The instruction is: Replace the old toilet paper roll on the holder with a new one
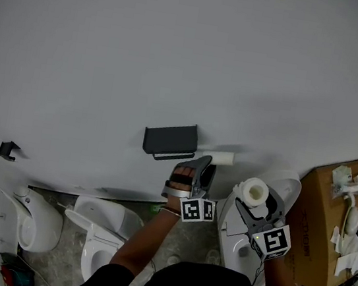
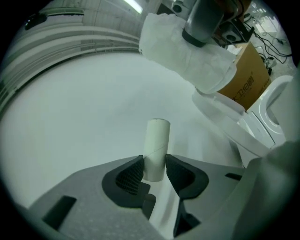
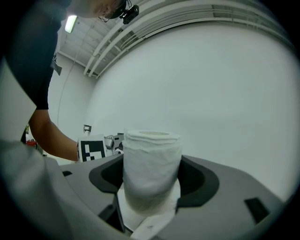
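Pinching the tube (image 2: 156, 140): left gripper (image 2: 153, 164), both pads tight on the lower part of the tube in the left gripper view. The tube is bare pale cardboard with a spiral seam, and its far end is free in front of the wall (image 2: 70, 117).

Head view: left gripper (image 1: 205, 166) sits at frame centre. The tube (image 1: 222, 157) lies crosswise just right of the dark holder (image 1: 171, 140), which is mounted on the wall (image 1: 179, 52). Cannot tell whether the tube touches the holder.

Right gripper (image 3: 152, 164) is clamped on the roll (image 3: 151, 173), a full white roll standing upright between the jaws, with its wrinkled outer wrap pressed in at both sides. In the head view the right gripper (image 1: 256, 200) holds the roll (image 1: 254, 191) right of centre, core hole facing up, near the left gripper but apart from it.

Left gripper view, upper right: the roll (image 2: 187, 51), with the box (image 2: 246, 84) and a toilet (image 2: 262, 122) below it.

Right gripper view, left side: an arm (image 3: 51, 136) and the left gripper's marker cube (image 3: 91, 149).

Surroundings, head view:
- two toilets at lower left (image 1: 28, 216) (image 1: 103, 227)
- one white toilet (image 1: 289, 185) under the right gripper
- brown box (image 1: 321, 220) at the right edge, white parts on top
- small black hook (image 1: 8, 150) on the wall at far left
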{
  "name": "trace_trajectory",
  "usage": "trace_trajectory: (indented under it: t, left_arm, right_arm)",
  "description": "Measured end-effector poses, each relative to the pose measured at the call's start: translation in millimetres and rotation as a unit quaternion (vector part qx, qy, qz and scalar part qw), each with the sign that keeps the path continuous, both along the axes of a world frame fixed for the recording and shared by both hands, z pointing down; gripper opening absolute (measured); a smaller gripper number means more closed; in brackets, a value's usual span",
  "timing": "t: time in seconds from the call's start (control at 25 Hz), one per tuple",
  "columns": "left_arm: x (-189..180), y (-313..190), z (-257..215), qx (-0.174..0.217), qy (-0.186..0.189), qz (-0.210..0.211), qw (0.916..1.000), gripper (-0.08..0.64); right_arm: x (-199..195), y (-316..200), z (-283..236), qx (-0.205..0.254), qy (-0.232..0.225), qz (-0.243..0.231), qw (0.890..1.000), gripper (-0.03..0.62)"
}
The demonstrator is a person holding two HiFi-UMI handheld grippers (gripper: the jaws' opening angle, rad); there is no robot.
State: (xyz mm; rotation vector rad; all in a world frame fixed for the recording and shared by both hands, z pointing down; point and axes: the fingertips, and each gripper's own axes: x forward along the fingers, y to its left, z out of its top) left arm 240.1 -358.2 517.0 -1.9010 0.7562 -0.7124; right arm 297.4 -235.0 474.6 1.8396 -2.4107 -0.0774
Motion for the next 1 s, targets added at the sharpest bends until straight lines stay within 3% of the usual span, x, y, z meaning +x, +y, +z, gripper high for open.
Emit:
trace_trajectory:
  t: [0.2,0.36,0.52,0.72,1.0]
  left_arm:
    - [-18,14,-23,-0.038,0.088,-0.001,0.9954,0.152]
    - [-38,32,-47,-0.068,0.180,-0.002,0.9813,0.150]
    - [-59,48,-69,-0.117,0.278,-0.001,0.9534,0.149]
    - [-96,55,-89,-0.170,0.388,0.006,0.9057,0.149]
    - [-133,66,-87,-0.219,0.449,-0.011,0.8664,0.149]
  right_arm:
    - [-4,4,-1,0.001,-0.004,0.003,1.000,0.314]
    - [-13,5,-3,0.011,0.017,-0.011,1.000,0.314]
    - [-19,2,-5,0.011,0.011,-0.009,1.000,0.314]
    - [-33,-1,-5,0.010,0.006,-0.012,1.000,0.314]
    - [-59,-9,-8,0.022,-0.017,-0.040,0.999,0.314]
